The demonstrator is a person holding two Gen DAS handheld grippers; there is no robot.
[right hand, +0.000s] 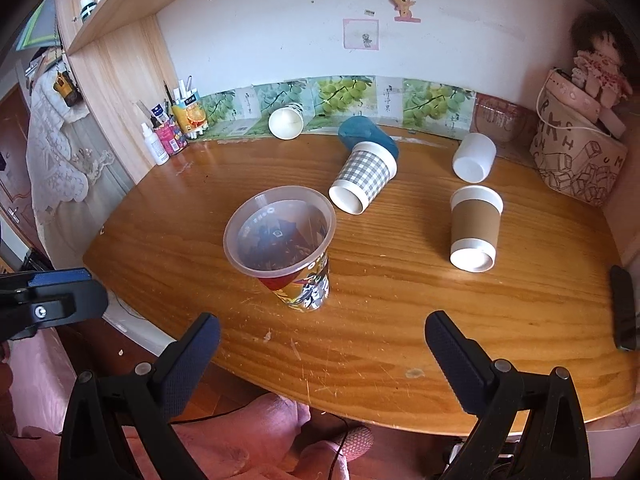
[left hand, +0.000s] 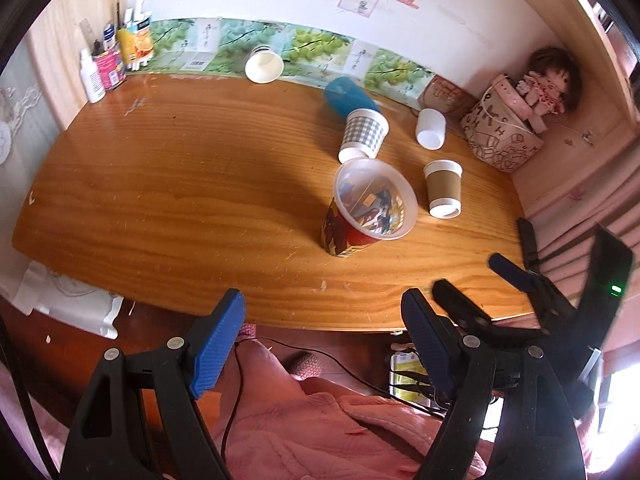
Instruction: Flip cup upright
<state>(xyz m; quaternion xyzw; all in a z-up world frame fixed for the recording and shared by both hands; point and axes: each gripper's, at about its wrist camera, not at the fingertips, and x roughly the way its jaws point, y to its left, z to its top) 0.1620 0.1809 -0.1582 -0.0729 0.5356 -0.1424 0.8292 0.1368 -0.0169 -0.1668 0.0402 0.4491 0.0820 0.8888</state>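
A clear plastic cup with a colourful printed sleeve point(left hand: 370, 210) point(right hand: 286, 246) stands upright near the middle of the wooden table point(left hand: 180, 200) point(right hand: 380, 340). A brown-sleeved paper cup point(left hand: 443, 188) point(right hand: 475, 227) stands upside down to its right. A grey checked cup point(left hand: 363, 133) point(right hand: 364, 182), a blue cup point(left hand: 347, 96) point(right hand: 366, 132), a white cup point(left hand: 431, 128) point(right hand: 475, 157) and a paper cup point(left hand: 264, 65) point(right hand: 285, 121) by the wall lie on their sides. My left gripper point(left hand: 324, 320) and right gripper point(right hand: 322, 338) are open and empty at the table's near edge.
Bottles and a pen holder point(left hand: 110, 62) point(right hand: 170, 136) stand at the back left. A printed box with a doll point(left hand: 506, 128) point(right hand: 580, 160) sits at the back right. A dark phone point(right hand: 623, 308) lies at the right edge. My right gripper shows in the left wrist view point(left hand: 516, 280).
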